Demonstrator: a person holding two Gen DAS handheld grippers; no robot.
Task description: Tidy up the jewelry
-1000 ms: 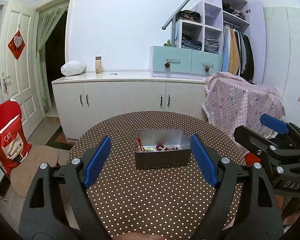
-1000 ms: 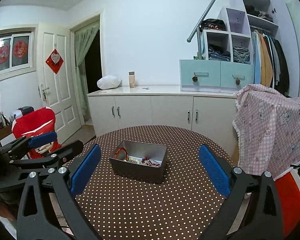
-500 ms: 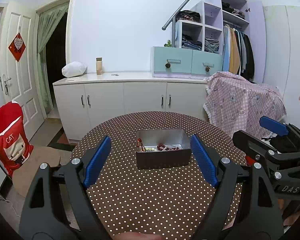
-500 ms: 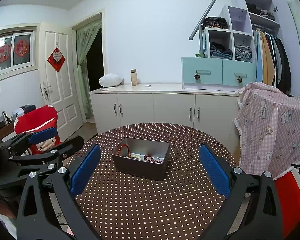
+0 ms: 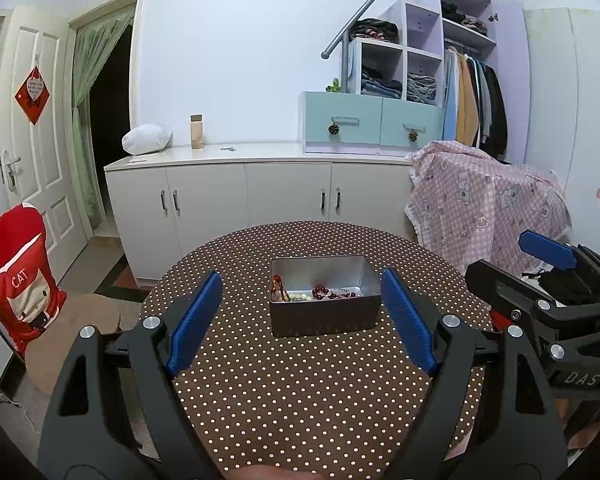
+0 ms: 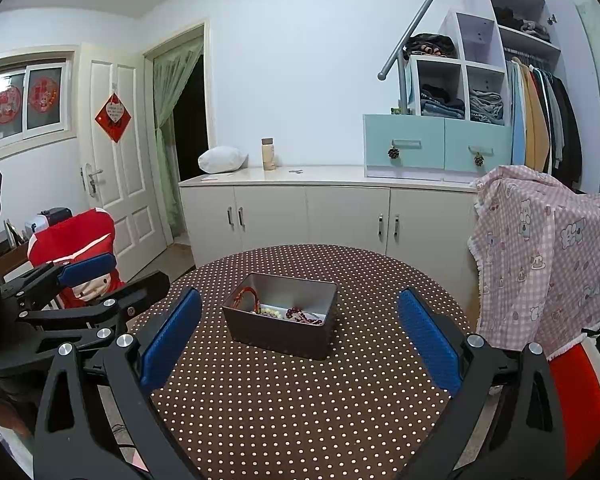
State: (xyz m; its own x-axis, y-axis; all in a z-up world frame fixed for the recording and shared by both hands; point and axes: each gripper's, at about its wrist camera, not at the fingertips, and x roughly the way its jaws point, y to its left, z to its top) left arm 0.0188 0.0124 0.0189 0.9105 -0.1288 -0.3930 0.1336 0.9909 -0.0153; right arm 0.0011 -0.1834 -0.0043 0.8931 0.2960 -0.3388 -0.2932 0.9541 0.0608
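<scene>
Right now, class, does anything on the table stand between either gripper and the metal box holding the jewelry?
Nothing visible does. The left gripper and right gripper are both open, short of the metal box, with only bare dotted tablecloth between. The box has no lid; the beads lie exposed.

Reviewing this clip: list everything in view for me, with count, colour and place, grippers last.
table: one, round, brown cloth with white dots, in front of both grippers
tin: one, grey metal, open, mid-table
jewelry: several pieces, red cord, dark red and pale beads, inside the tin
cabinet: one, white, along the back wall
pillow: one, white, on the cabinet's left end
bottle: one, beige, on the cabinet
drawers: two, light blue, on the cabinet's right end
blanket: one, pink check, draped right of the table
cushion: one, red, left of the table
left gripper: blue pads, open, empty
right gripper: blue pads, open, empty
</scene>
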